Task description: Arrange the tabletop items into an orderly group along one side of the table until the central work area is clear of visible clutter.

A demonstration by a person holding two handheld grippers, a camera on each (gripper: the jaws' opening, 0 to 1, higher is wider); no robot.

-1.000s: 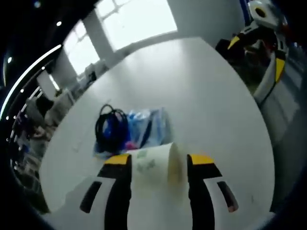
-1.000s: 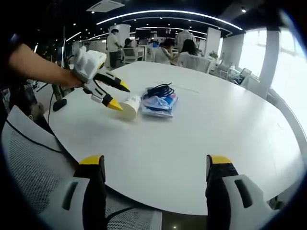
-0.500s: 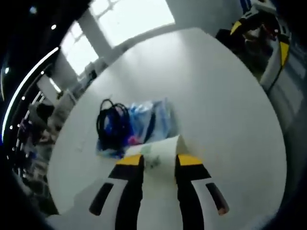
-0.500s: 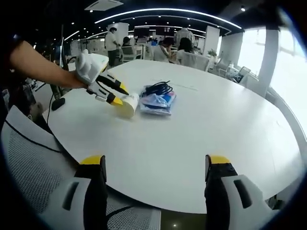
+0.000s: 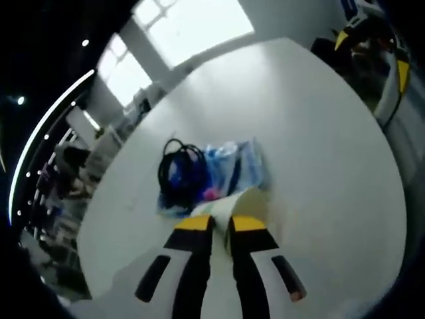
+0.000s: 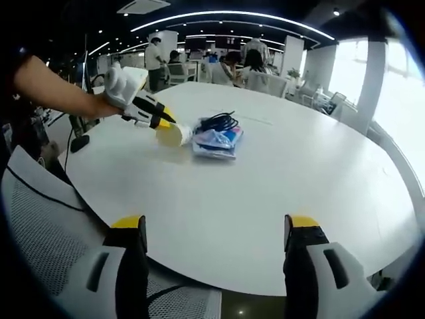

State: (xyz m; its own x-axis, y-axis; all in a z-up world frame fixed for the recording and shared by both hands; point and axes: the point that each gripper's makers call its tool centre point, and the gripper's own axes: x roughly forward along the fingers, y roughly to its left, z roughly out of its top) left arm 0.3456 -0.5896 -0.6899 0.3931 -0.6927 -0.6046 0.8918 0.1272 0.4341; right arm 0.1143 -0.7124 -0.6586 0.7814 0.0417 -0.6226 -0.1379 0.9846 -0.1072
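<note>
Your left hand-held gripper (image 5: 221,224) is closed on the pale paper cup (image 5: 240,203), pinched between its two yellow tips, so only the cup's rim and part of its side show past them. The cup lies on the bench (image 5: 312,133), touching the clear plastic bag (image 5: 236,169); the bag's blue contents are too blurred to name. One black cable coil (image 5: 182,174) rests on the bag's far side. That makes three items, grouped together.

Your right hand-held gripper (image 6: 211,229) hangs spread wide and empty over the near bench edge (image 6: 265,199), well apart from the group. The bench is white and round. Around it: an open office, large windows, ceiling light strips, seated people in the distance, and a mesh chair (image 6: 40,226).
</note>
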